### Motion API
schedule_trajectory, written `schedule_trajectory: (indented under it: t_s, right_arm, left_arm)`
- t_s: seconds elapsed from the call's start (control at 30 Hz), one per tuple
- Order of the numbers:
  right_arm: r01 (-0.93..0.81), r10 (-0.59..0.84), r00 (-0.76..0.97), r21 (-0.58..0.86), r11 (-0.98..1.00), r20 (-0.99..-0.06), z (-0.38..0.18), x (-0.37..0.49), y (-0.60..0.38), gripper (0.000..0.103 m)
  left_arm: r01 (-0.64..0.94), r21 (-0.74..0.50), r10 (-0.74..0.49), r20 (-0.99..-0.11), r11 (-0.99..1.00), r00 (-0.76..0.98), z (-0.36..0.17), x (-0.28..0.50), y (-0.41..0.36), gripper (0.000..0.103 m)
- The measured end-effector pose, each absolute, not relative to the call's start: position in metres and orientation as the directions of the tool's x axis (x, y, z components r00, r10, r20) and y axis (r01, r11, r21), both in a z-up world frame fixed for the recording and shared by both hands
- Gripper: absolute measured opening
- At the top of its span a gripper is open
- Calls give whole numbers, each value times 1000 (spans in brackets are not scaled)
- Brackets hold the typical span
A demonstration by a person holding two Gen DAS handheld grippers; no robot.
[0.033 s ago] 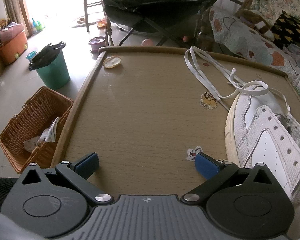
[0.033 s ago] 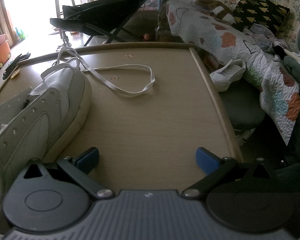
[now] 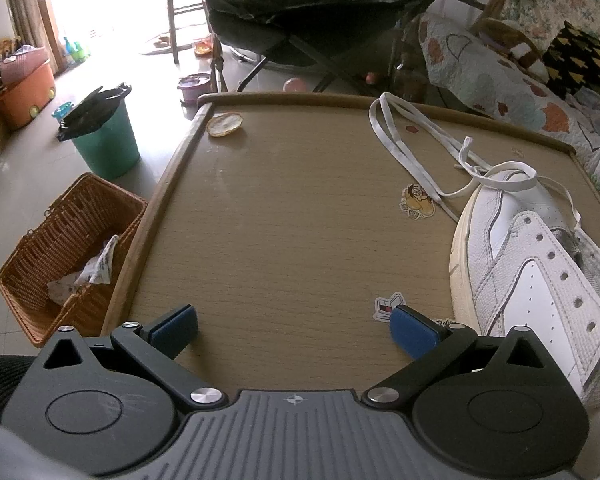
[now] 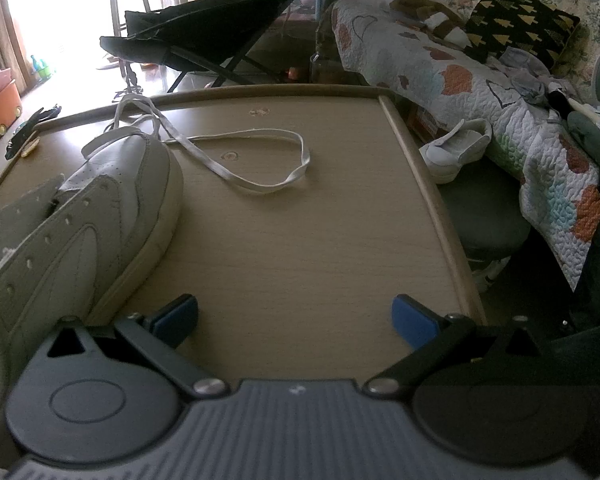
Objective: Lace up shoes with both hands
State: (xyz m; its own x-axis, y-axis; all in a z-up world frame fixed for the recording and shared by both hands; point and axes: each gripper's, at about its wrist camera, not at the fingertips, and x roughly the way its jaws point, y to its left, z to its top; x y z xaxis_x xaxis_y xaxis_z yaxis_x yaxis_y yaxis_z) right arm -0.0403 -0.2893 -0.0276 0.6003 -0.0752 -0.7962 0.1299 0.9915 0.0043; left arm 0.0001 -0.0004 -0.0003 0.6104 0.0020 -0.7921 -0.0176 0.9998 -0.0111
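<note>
A white sneaker [image 3: 532, 280] lies on the wooden table [image 3: 280, 220] at the right of the left wrist view, its eyelet rows bare. Its white lace [image 3: 404, 148] trails loose from the toe end across the far table. My left gripper [image 3: 294, 330] is open over bare table just left of the shoe, nothing between its blue pads. In the right wrist view the same sneaker [image 4: 100, 220] sits at the left, and the lace [image 4: 260, 184] forms a loop beyond it. My right gripper [image 4: 296, 322] is open to the shoe's right, empty.
Stickers [image 3: 416, 202] and a small peel-like scrap [image 3: 224, 124] lie on the table. Left of the table stand a wicker basket [image 3: 68, 248] and a green bin [image 3: 104, 140]. A folding chair [image 3: 320, 20] is behind; a quilted sofa [image 4: 480, 92] and a stool [image 4: 484, 216] bearing a small shoe [image 4: 456, 148] stand to the right.
</note>
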Motion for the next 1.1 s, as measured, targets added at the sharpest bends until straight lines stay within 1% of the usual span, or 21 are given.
schedule_trajectory:
  t_s: [1.1]
  right_arm:
    - [125, -73, 605, 4, 992, -793, -28, -40, -290, 103]
  left_arm:
    - [-19, -9, 5, -781, 1000, 625, 1, -1, -3, 103]
